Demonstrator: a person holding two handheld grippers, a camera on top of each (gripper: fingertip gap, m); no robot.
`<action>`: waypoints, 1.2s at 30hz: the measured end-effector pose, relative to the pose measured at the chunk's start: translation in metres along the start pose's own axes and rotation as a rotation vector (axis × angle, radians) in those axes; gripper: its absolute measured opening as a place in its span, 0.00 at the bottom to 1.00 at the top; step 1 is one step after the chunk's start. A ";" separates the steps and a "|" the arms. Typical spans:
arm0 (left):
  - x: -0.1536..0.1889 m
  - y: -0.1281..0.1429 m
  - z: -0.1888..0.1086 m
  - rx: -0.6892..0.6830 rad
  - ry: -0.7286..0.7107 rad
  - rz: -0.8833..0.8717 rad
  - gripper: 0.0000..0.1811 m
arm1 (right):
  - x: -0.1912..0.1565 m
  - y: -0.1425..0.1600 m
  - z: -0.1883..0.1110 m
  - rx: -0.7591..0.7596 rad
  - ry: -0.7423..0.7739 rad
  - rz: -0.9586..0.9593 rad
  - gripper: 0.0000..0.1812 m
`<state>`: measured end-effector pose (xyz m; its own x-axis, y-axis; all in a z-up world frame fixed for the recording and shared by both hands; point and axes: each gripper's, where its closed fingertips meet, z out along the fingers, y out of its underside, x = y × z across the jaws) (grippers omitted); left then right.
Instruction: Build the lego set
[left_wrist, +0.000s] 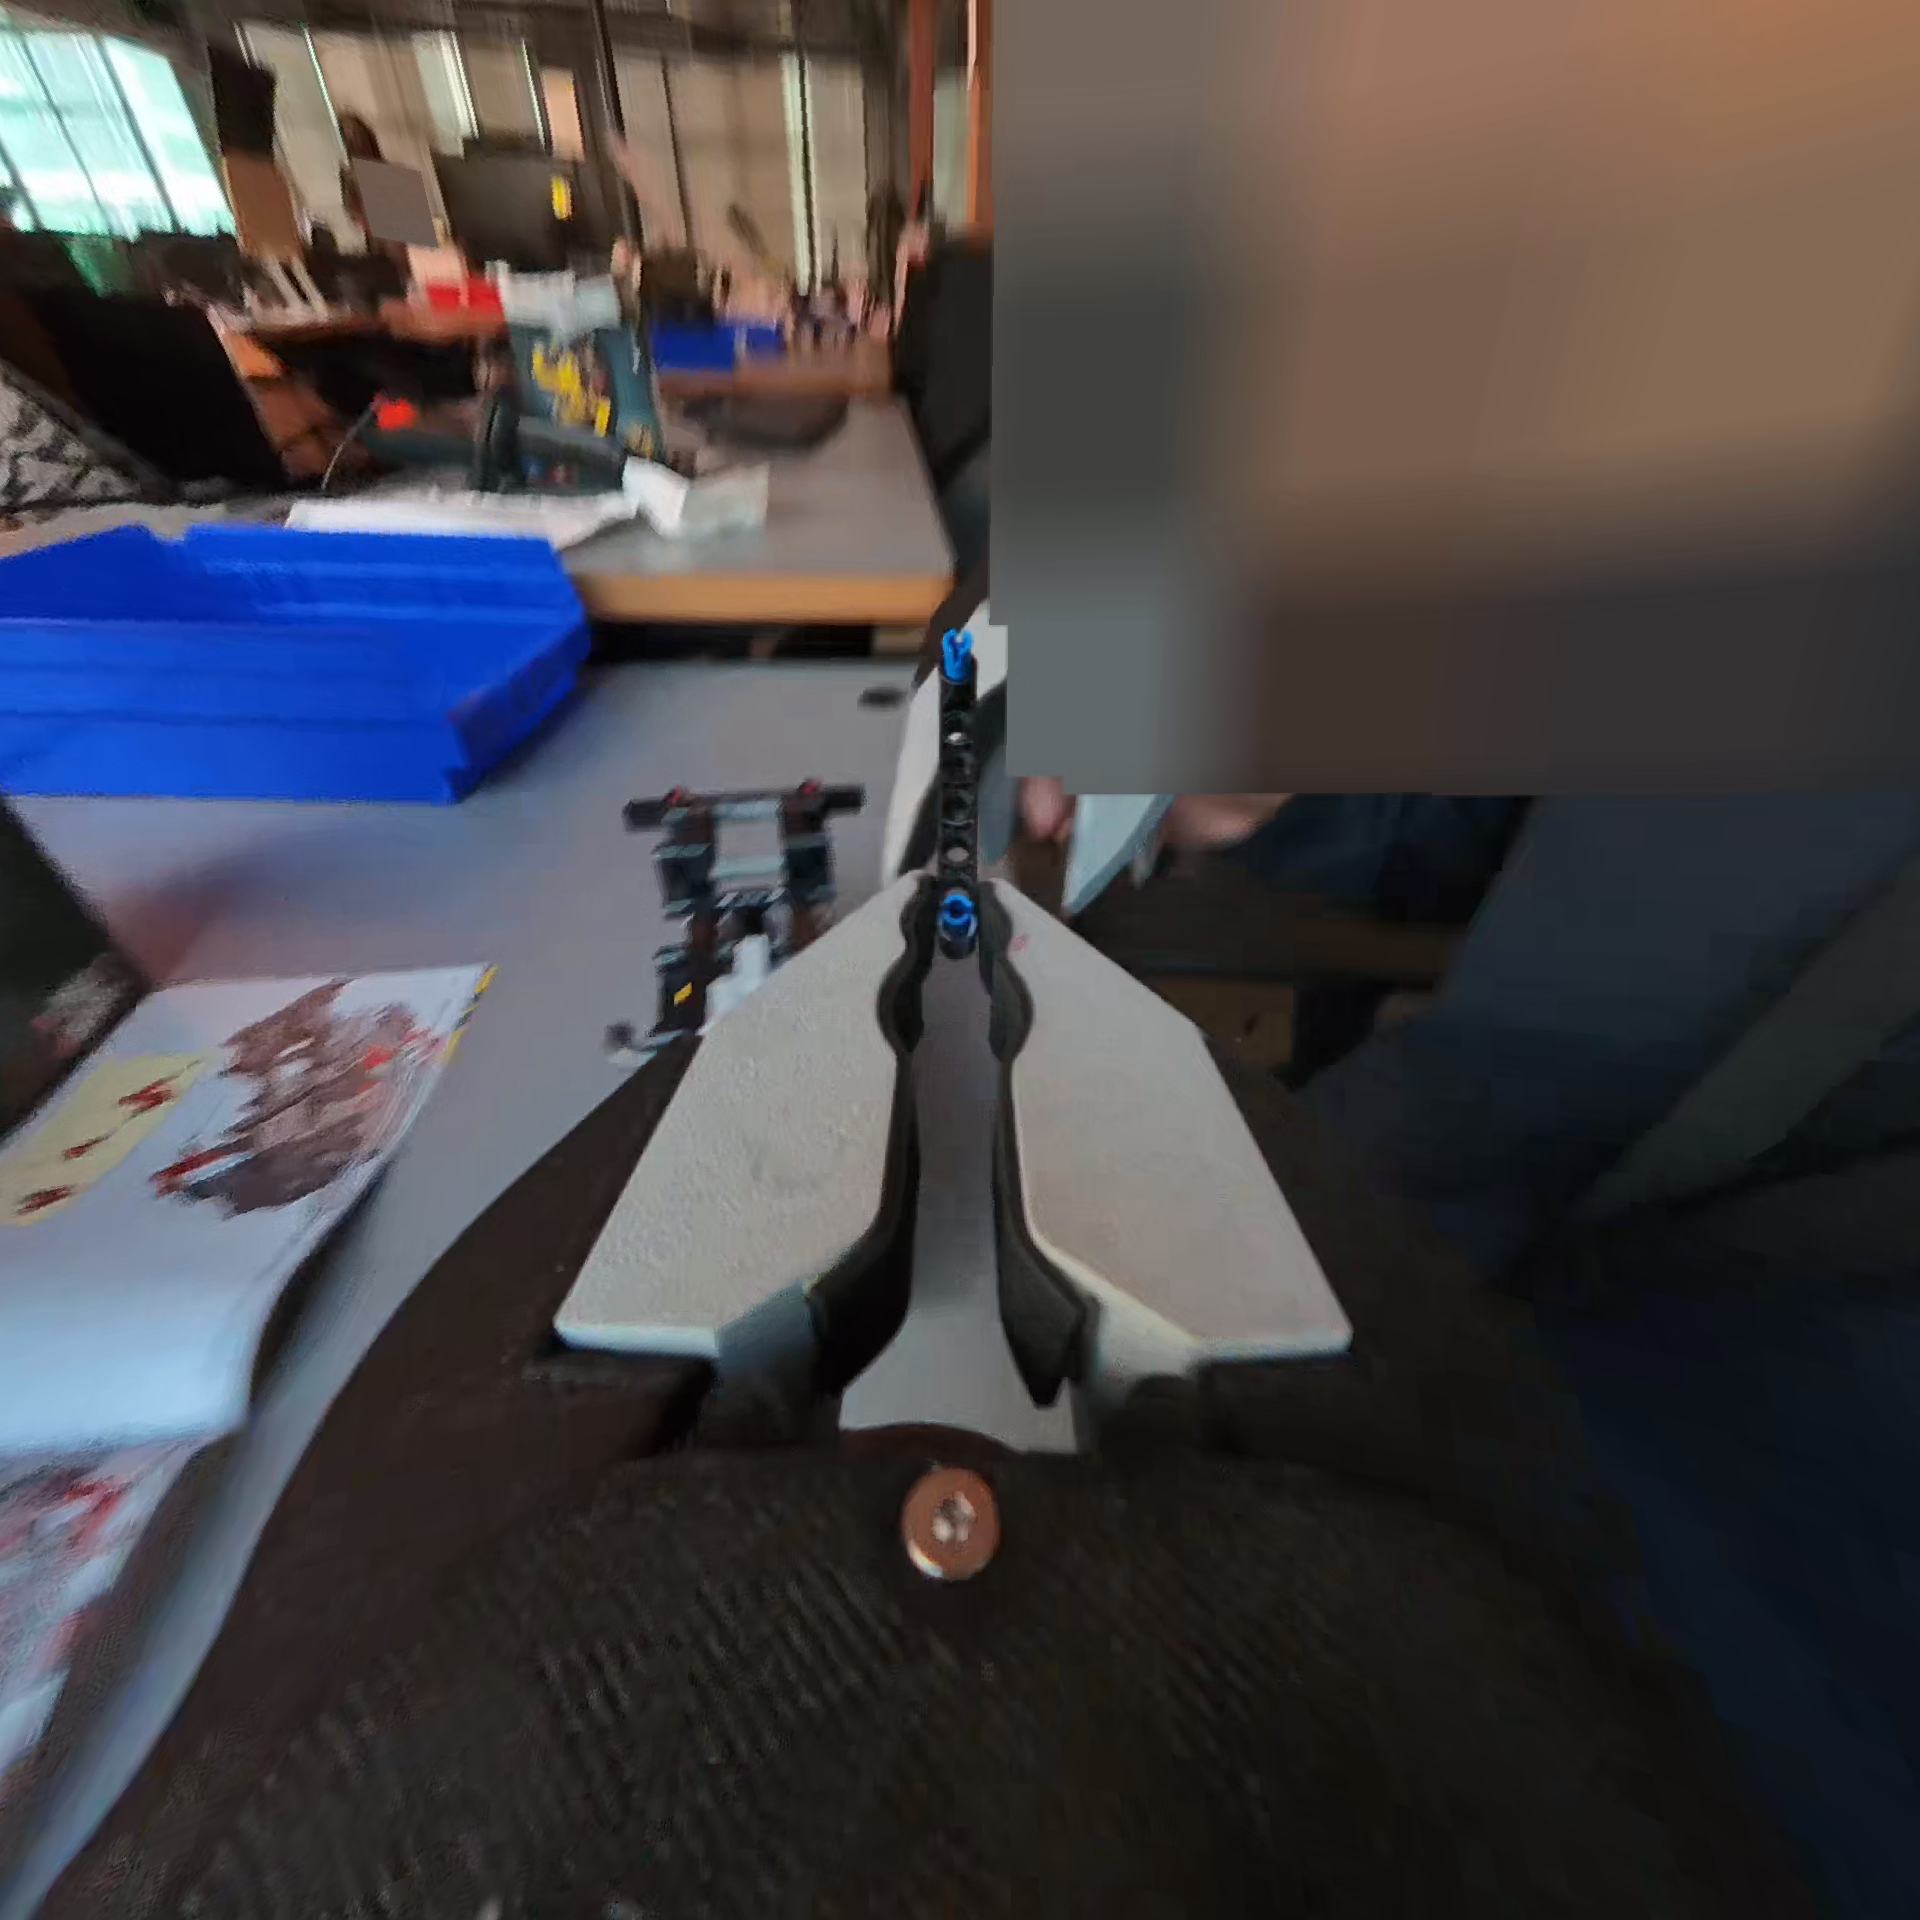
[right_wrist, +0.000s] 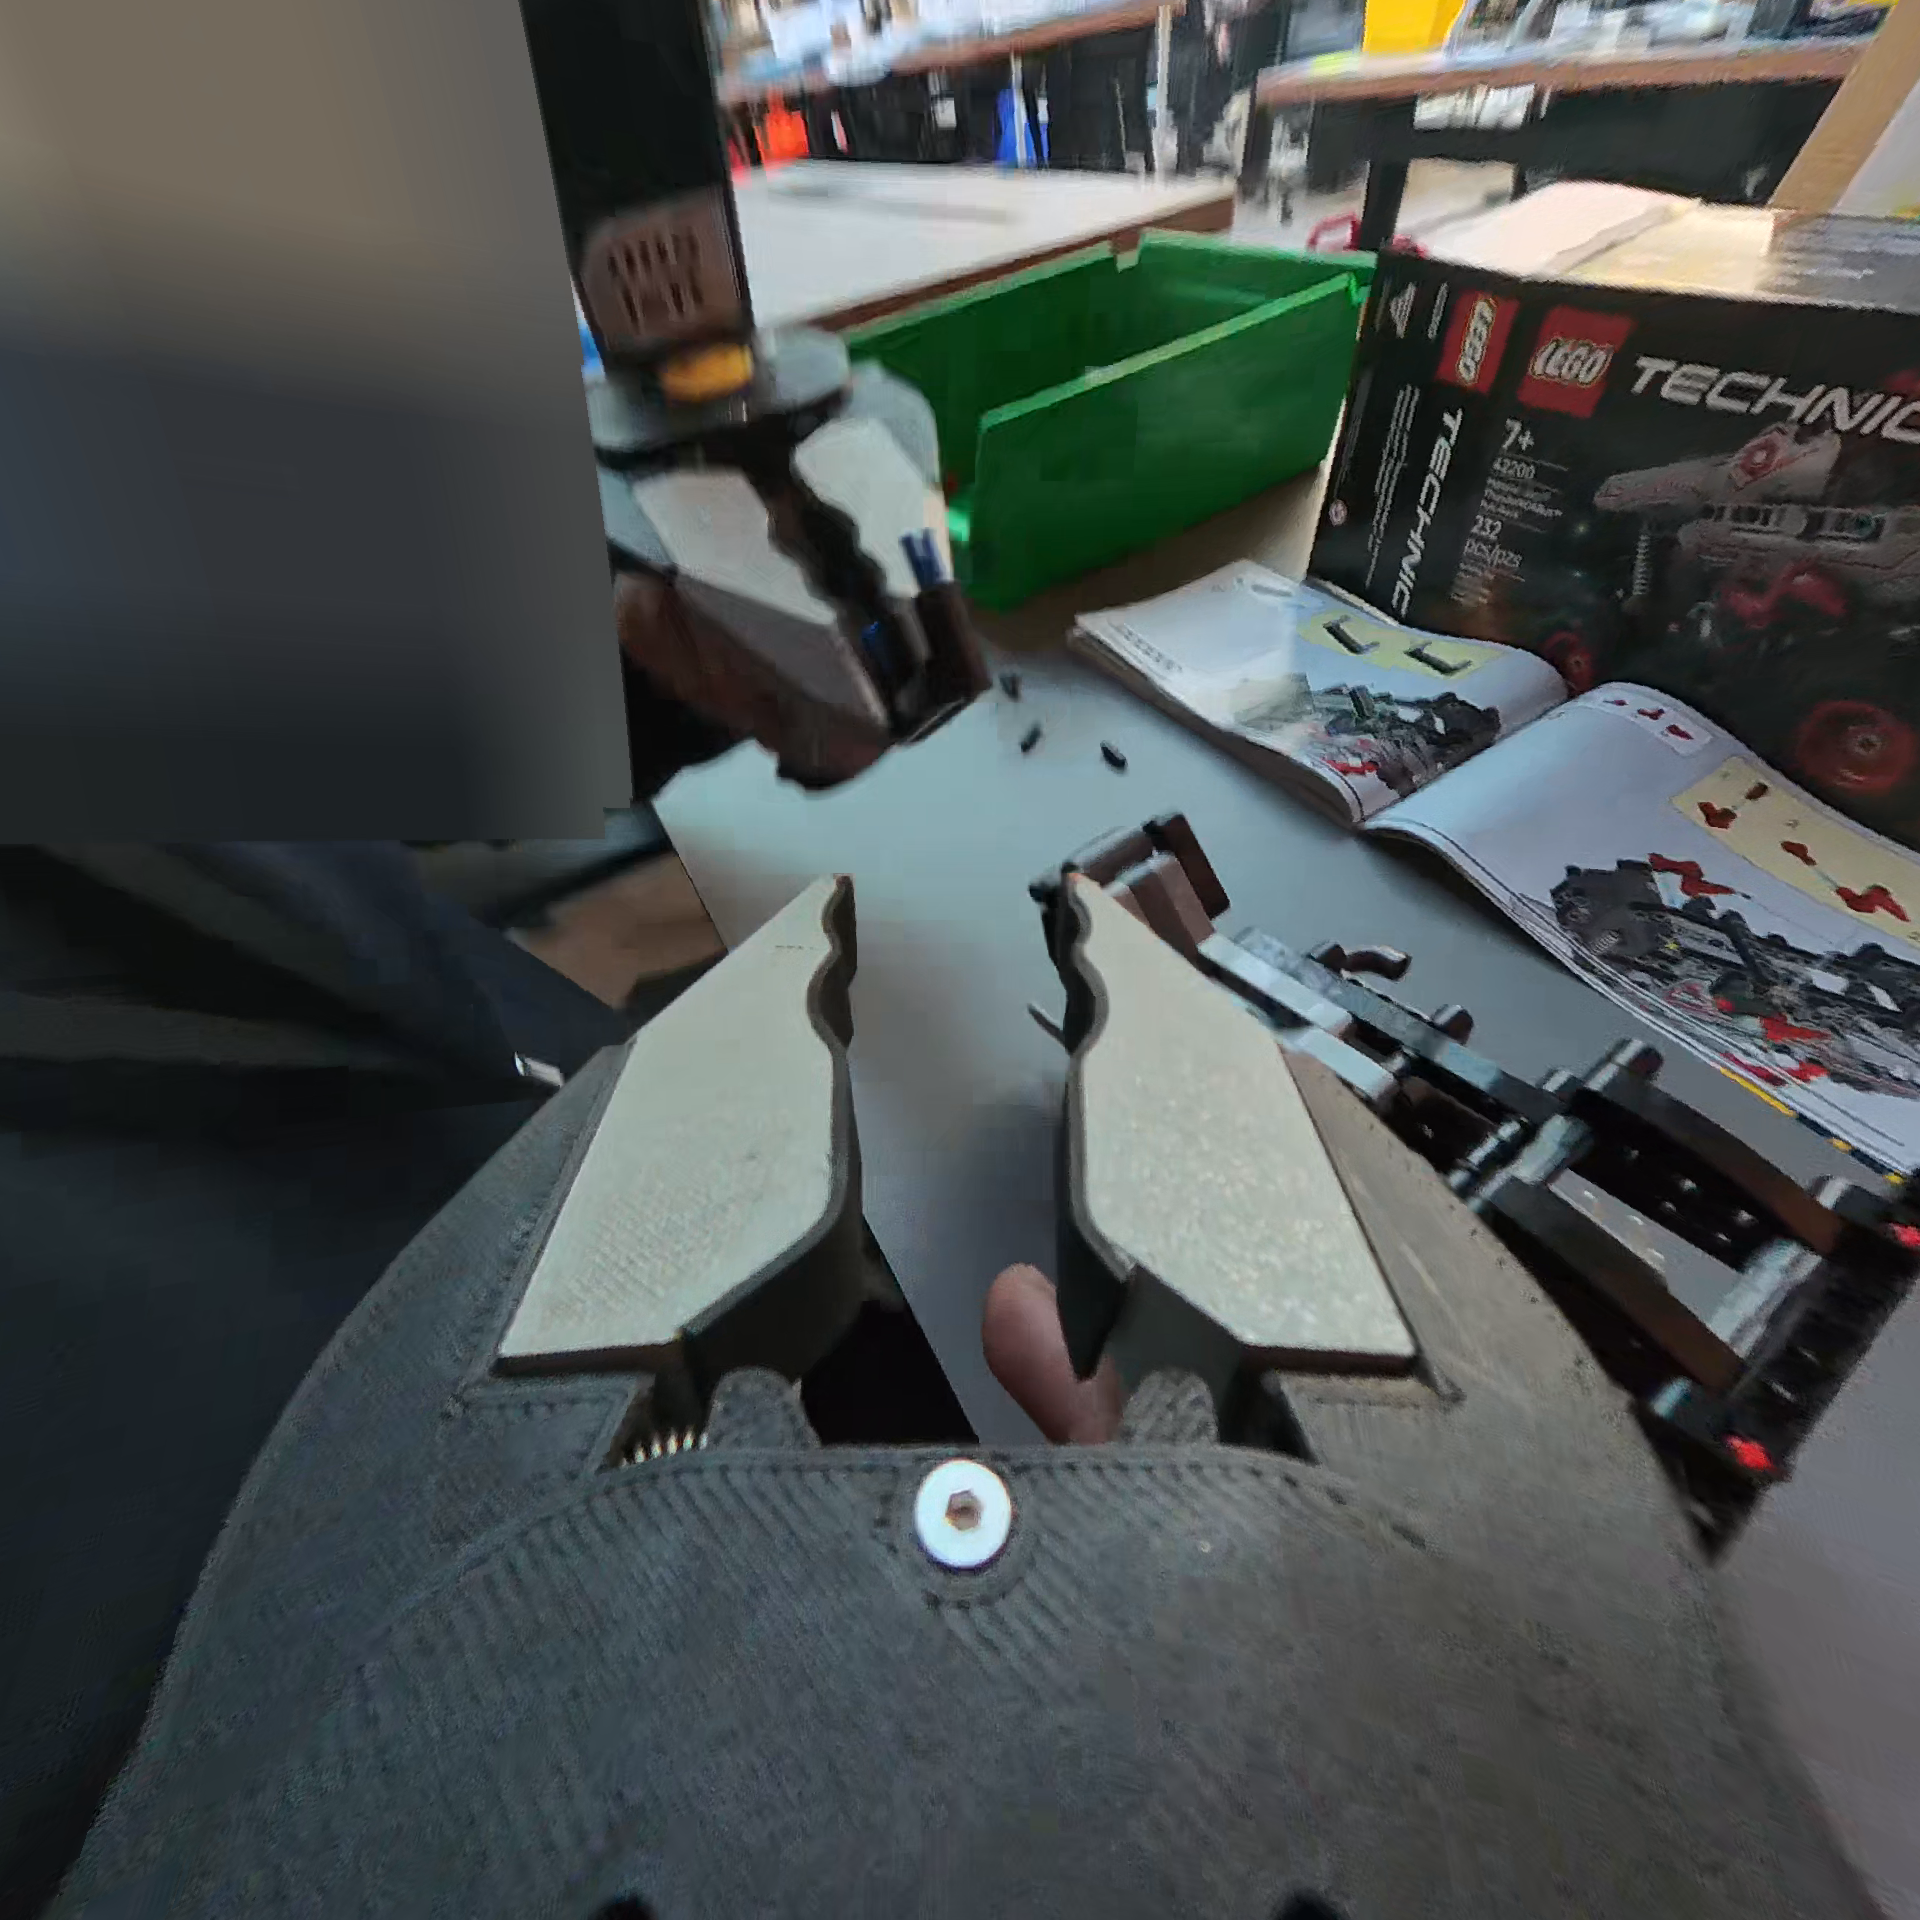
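Left tongs (left_wrist: 958, 914): clamped on long black holed plastic beam with blue pins (left_wrist: 956, 790), upright.
Right tongs (right_wrist: 951, 914): parted, empty.
Black-and-grey brick chassis (left_wrist: 743, 894): on grey table (left_wrist: 520, 873), 10 o'clock of left tongs.

Workshop or lab: long wood-edged benches (right_wrist: 987, 223) in rows, cluttered shelving (left_wrist: 436, 177) behind, blue bins (left_wrist: 281, 665) and a green bin (right_wrist: 1153, 416) on the grey table (left_wrist: 582, 862), big windows (left_wrist: 104, 135).

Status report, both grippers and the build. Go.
Left gripper shut on black beam with blue pins, held up. Right gripper open, empty. Chassis on table beside it. Nothing blocking.
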<state>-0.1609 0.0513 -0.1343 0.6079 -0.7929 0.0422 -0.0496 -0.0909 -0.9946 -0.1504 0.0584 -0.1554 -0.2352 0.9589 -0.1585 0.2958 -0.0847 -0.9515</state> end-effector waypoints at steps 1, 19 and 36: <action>0.006 -0.006 0.004 0.071 0.007 -0.066 0.02 | -0.004 -0.007 0.000 0.057 -0.031 0.024 0.20; 0.026 0.005 0.034 0.298 -0.010 -0.345 0.03 | -0.015 -0.019 -0.019 0.288 -0.161 0.232 0.04; -0.048 0.063 0.004 -0.221 -0.217 -0.108 0.32 | 0.073 0.009 -0.109 0.092 0.188 0.280 0.03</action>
<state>-0.1906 0.0859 -0.1994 0.7727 -0.6266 0.1011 -0.1320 -0.3145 -0.9400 -0.0638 0.1574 -0.1470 0.0206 0.9274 -0.3736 0.2377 -0.3675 -0.8991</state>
